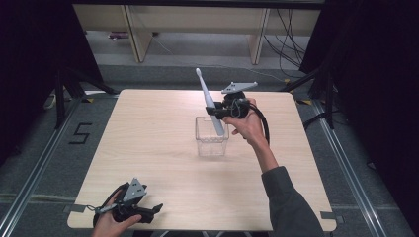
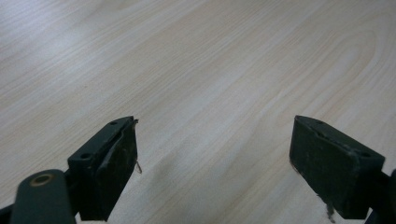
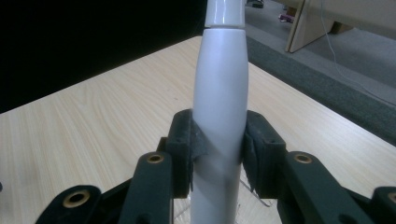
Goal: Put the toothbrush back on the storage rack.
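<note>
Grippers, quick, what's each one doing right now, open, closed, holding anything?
Left gripper: open, holding nothing, low over the table.
Right gripper: closed on the white toothbrush, above the clear container.

The person's right hand (image 1: 247, 124) reaches forward on an extended, grey-sleeved forearm, its black two-jaw right gripper (image 1: 213, 111) clamped tight, jaws pointing left. The left hand (image 1: 112, 223) rests at the near edge, its black left gripper (image 1: 157, 209) gaping wide.

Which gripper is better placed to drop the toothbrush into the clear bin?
The right gripper: it is shut on the toothbrush, whose lower end sits over the bin. The left gripper is open at the table's near edge.
</note>
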Available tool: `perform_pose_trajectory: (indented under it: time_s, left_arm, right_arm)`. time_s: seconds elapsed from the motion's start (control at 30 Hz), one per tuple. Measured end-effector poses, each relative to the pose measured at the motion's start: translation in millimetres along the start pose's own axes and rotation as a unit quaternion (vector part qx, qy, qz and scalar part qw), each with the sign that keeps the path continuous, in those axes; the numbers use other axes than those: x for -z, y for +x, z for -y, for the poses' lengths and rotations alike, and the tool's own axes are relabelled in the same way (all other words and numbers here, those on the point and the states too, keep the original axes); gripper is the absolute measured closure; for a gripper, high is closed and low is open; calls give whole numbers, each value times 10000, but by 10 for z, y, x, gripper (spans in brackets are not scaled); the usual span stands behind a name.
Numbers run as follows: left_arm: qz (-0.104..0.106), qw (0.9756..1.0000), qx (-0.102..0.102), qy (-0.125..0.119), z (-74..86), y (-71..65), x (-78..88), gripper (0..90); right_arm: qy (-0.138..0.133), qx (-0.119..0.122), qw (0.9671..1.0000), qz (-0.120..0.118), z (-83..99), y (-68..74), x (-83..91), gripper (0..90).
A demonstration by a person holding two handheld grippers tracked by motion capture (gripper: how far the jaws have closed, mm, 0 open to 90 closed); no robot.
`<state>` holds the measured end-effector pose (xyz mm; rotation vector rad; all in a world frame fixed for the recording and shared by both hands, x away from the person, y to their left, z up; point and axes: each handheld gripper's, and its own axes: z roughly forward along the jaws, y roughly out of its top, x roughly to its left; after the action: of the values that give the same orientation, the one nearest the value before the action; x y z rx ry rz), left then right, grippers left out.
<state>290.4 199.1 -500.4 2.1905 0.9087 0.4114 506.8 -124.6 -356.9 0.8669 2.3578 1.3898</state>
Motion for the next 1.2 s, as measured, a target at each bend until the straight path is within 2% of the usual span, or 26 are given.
perform_pose_trajectory:
  time_s: [0.03, 0.07, 0.17, 0.2, 0.23, 0.27, 0.3, 0.33, 0.43, 0.47, 0.5, 0.53, 0.6, 0.67, 0.7, 0.73, 0.83, 0.87, 0.9, 0.93, 0.97, 1.03, 1.07, 1.1, 1.13, 1.2]
  left_arm:
    - [1, 10000, 2, -1, -1, 0, 0, 149]
    - [1, 10000, -2, -1, -1, -1, 0, 148]
    - [1, 10000, -3, -4, 0, -1, 1, 149]
    - [-16, 10000, 37, -39, 0, -4, -3, 149]
    - [-41, 10000, 22, -26, 0, -1, -2, 149]
    - [-45, 10000, 42, -43, 0, -3, -1, 149]
    - [-47, 10000, 46, -46, 0, -4, -1, 149]
    - [-46, 10000, 44, -43, -1, -4, -1, 149]
    - [-4, 9999, 74, -79, -1, -13, -4, 149]
    - [0, 9999, 70, -77, 0, -13, -4, 149]
    - [-2, 9999, 71, -80, 0, -13, -4, 148]
    - [-1, 9999, 71, -78, 0, -13, -2, 149]
    - [-4, 9999, 72, -86, -1, -13, 0, 149]
    - [-7, 9999, 70, -83, -1, -13, 0, 148]
    - [1, 9998, 128, -133, 1, -22, -8, 149]
    - [2, 9998, 122, -127, 1, -22, -8, 149]
    - [3, 9998, 124, -124, 2, -22, -7, 149]
    - [2, 9999, 122, -121, 2, -22, -7, 149]
    - [2, 9999, 116, -122, 2, -21, -7, 149]
    - [0, 9999, 116, -121, 2, -21, -7, 149]
    - [1, 9999, 116, -124, 2, -21, -6, 149]
    - [0, 9998, 118, -129, 0, -22, -6, 149]
    - [2, 9999, 108, -123, 1, -21, -6, 149]
    - [1, 9999, 115, -119, 3, -23, -6, 149]
    - [-8, 9999, 120, -124, 4, -25, -5, 149]
    - [3, 9998, 121, -129, 4, -23, -4, 148]
  right_arm:
    - [18, 108, 9999, 19, 1, -27, -8, 665]
    - [92, 28, 10000, 13, 6, -22, -16, 665]
    - [140, 21, 9999, 22, 29, -39, -72, 665]
    - [95, 130, 9998, 79, 39, -58, -97, 665]
    - [183, 105, 9998, 62, 45, -60, -107, 666]
    - [157, 46, 9998, 68, 63, -51, -137, 665]
    - [257, 61, 9996, 65, 71, -54, -142, 665]
    - [272, 137, 9995, 97, 81, -61, -160, 665]
    - [321, 150, 9992, 165, 111, -55, -219, 665]
    - [410, 188, 9989, 142, 112, -63, -223, 665]
    - [367, 174, 9991, 153, 123, -56, -247, 665]
    - [467, 165, 9987, 122, 126, -58, -252, 665]
    - [471, 217, 9986, 118, 145, -63, -280, 665]
    - [522, 77, 9986, 80, 176, -44, -303, 665]
    - [484, 205, 9986, 98, 193, -63, -322, 665]
    - [516, 75, 9986, 80, 216, -47, -341, 665]
    - [607, 169, 9980, 92, 261, -63, -373, 665]
    - [684, 133, 9976, 38, 271, -57, -385, 665]
    - [643, 205, 9977, 119, 282, -60, -403, 665]
    - [741, 257, 9968, 147, 283, -63, -402, 665]
    - [744, 171, 9970, 146, 292, -46, -418, 665]
    - [778, 256, 9966, 131, 299, -53, -431, 665]
    - [792, 162, 9967, 74, 310, -37, -447, 665]
    - [830, 223, 9963, 99, 312, -46, -449, 665]
    - [764, 187, 9968, 128, 331, -34, -471, 665]
    - [935, 125, 9955, 76, 339, -35, -473, 665]
